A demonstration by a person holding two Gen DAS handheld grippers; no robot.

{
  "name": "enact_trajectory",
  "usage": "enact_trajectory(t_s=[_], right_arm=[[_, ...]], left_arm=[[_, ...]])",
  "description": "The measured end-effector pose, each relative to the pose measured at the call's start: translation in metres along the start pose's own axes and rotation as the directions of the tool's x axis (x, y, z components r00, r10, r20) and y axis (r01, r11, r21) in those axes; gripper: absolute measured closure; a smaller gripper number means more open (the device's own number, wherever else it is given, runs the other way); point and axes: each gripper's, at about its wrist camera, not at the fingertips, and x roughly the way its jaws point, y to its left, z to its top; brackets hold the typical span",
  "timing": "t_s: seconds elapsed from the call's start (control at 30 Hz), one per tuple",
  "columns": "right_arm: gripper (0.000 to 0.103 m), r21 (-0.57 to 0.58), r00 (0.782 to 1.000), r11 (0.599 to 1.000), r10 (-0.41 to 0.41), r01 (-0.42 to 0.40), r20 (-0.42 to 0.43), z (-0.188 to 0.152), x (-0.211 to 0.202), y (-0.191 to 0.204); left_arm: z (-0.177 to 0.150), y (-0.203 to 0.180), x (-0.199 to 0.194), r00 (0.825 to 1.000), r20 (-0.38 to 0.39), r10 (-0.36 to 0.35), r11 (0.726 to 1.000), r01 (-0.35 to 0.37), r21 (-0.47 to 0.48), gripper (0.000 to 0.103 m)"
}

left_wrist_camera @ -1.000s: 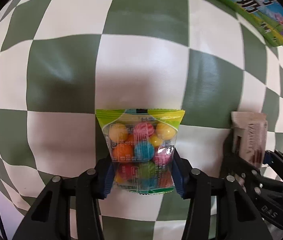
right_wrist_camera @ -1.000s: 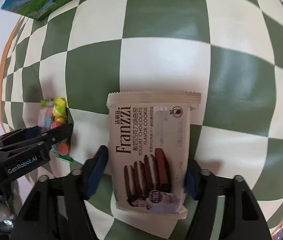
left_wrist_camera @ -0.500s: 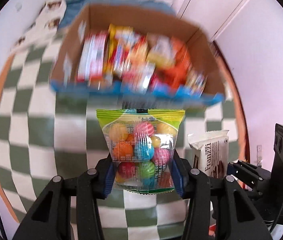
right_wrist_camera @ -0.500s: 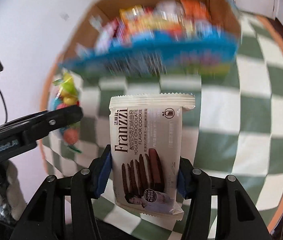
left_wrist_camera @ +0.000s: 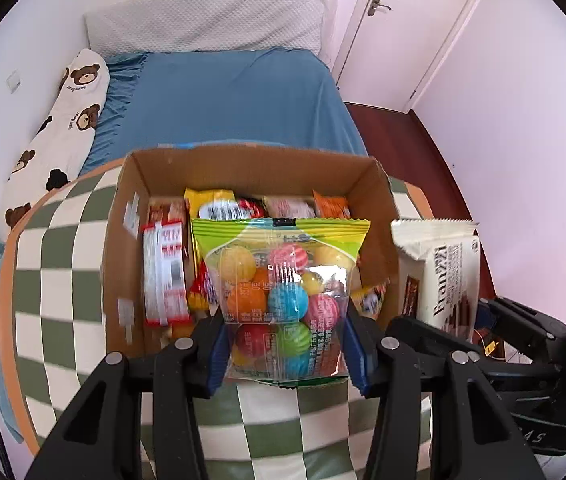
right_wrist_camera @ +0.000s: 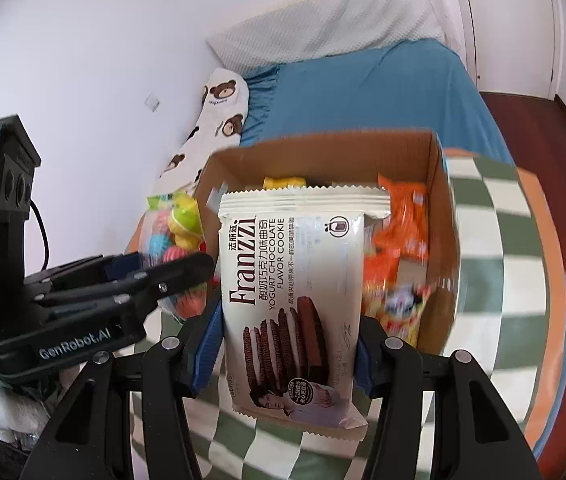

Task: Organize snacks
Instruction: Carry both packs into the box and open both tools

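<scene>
I've lifted both packs from the checkered cloth (left_wrist_camera: pixel 59 292); my left gripper (left_wrist_camera: pixel 285 354) clamps the gumball bag (left_wrist_camera: pixel 283 300), my right gripper (right_wrist_camera: pixel 287 354) the cookie pack (right_wrist_camera: pixel 295 300), snack box (left_wrist_camera: pixel 123 248) at twelve o'clock.

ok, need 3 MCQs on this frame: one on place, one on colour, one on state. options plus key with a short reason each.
1. Where is the cardboard box?
A. on the checkered cloth
B. on the blue bed
C. on the floor

2. What colour is the top band of the candy bag?
A. red
B. green
C. white

3. What is the state of the right gripper?
A. open, holding nothing
B. shut on the candy bag
C. shut on the cookie pack

Key: 1 A, checkered squares run along the box's sides; 2 B, the sealed strip above the coloured balls is green; 3 C, both pads press the pack's edges, while the left gripper holds the candy.
</scene>
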Motion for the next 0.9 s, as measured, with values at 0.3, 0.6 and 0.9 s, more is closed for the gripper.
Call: enact_trajectory(t_s=[0.3,0.6,0.9], right_arm=[[0.046,0.022,0.997,0.998,-0.052,0.053,-0.06,0.07,0.063,-0.024],[0.046,0.057,0.978,0.993,-0.089,0.101,-0.189,0.086,0.134,-0.059],[0.02,0.085,0.946,0.986,-0.108,0.14,-0.307,0.085,0.18,-0.079]], left_arm=[[0.062,0.045,0.077,0.99,-0.138,0.008,0.998,-0.016,-0.057,0.058],[0.075,0.074,0.156,0.954,-0.301,0.005,0.994,-0.037,-0.1,0.058],[0.068,0.083,0.188,0.917,-0.396,0.033,0.989,-0.087,-0.119,0.047]])
